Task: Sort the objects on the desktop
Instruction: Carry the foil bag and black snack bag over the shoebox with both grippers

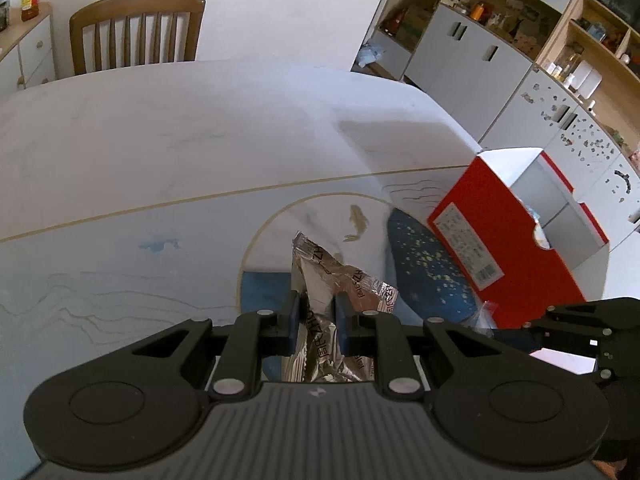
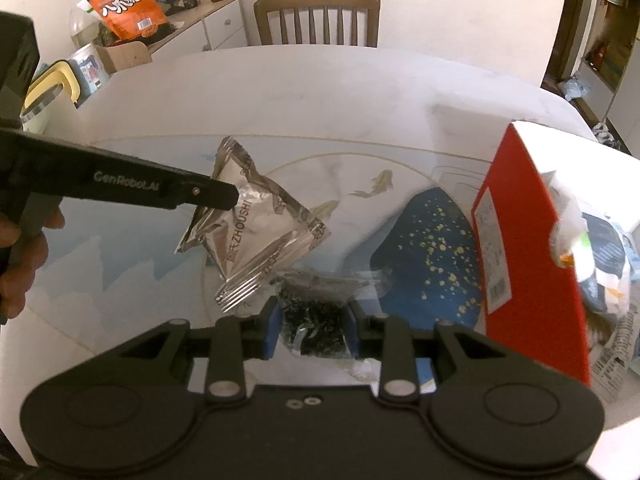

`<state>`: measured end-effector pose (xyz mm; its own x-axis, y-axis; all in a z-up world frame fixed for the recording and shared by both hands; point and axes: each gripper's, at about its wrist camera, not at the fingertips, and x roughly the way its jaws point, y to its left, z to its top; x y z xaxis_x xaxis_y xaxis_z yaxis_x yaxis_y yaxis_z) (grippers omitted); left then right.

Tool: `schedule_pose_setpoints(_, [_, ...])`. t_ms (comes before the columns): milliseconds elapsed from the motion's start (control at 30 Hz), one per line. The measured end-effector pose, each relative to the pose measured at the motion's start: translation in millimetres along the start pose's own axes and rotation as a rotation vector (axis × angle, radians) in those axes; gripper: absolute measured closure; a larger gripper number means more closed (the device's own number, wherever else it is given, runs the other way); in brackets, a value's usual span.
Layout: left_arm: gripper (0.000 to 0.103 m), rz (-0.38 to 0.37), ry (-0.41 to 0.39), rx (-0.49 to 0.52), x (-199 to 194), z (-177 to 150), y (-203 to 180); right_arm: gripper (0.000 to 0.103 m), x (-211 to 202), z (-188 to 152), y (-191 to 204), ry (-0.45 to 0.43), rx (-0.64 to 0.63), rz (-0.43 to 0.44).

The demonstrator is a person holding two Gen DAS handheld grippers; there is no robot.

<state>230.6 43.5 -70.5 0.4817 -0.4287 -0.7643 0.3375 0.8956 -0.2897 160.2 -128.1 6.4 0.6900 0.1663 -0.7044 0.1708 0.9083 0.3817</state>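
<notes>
My left gripper (image 1: 316, 312) is shut on a silver foil snack packet (image 1: 320, 276) and holds it above the table mat. In the right wrist view the same packet (image 2: 256, 236) hangs from the left gripper's fingers (image 2: 216, 194). My right gripper (image 2: 312, 320) is shut on a clear bag of dark dried bits (image 2: 312, 316), just below the silver packet. A red and white open box (image 1: 516, 228) stands at the right; it also shows in the right wrist view (image 2: 520, 248) with several packets inside. The right gripper appears at the lower right of the left wrist view (image 1: 520, 326).
A printed mat with a fish and a dark blue patch (image 2: 428, 256) covers the white table (image 1: 200, 120). A wooden chair (image 2: 316, 16) stands at the far side. A sideboard with snacks and jars (image 2: 132, 12) is at the far left, shelves (image 1: 540, 40) at the right.
</notes>
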Motion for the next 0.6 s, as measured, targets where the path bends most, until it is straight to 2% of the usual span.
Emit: schedule_pose_setpoints(600, [0.086, -0.086, -0.061, 0.019, -40, 2, -42, 0.072, -61, -7, -29, -0.067, 0.035, -0.005])
